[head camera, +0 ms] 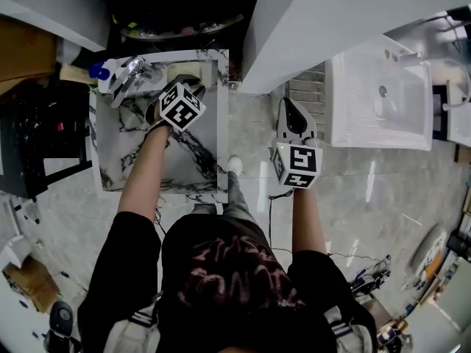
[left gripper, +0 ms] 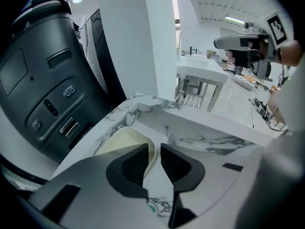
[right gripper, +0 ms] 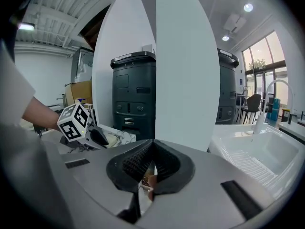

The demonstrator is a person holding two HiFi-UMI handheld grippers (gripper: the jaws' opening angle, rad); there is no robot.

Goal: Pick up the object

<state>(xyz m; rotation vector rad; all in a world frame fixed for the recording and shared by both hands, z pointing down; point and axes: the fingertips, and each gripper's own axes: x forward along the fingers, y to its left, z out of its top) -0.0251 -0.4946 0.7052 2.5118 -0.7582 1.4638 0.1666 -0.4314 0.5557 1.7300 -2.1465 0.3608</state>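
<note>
At the far edge of the marble table (head camera: 118, 153), toward its far right corner, sits the cream dish (left gripper: 121, 140) that I am to pick up. It lies flat on the table top and is not lifted at all.

My left gripper (left gripper: 154, 149) is down over that same far edge of the table, pointing steeply downward. Its jaws stand a little apart, and the dish's near rim runs up between them. One jaw hangs over the inside of the dish, close against the rim; the other is outside it, over bare marble. A pale strip shows between the outer jaw and the rim, so I judge that the pads are not pressing on it yet.

My right gripper (right gripper: 152, 147) is off the table, out past its right side and over the floor. Its jaws are together with nothing in them. I judge that it has no part in this grasp.

As I read it, the reach is done and the gripper is lined up across the rim. What is left is to close on the rim until it is pinched firmly, then raise the dish clear of the table. The rim looks thin and smooth, so it could slip or tip the dish if the bite is shallow.

A blue-capped bottle (head camera: 103, 70) stands at the table's far left corner, out of the way of the lift.
</note>
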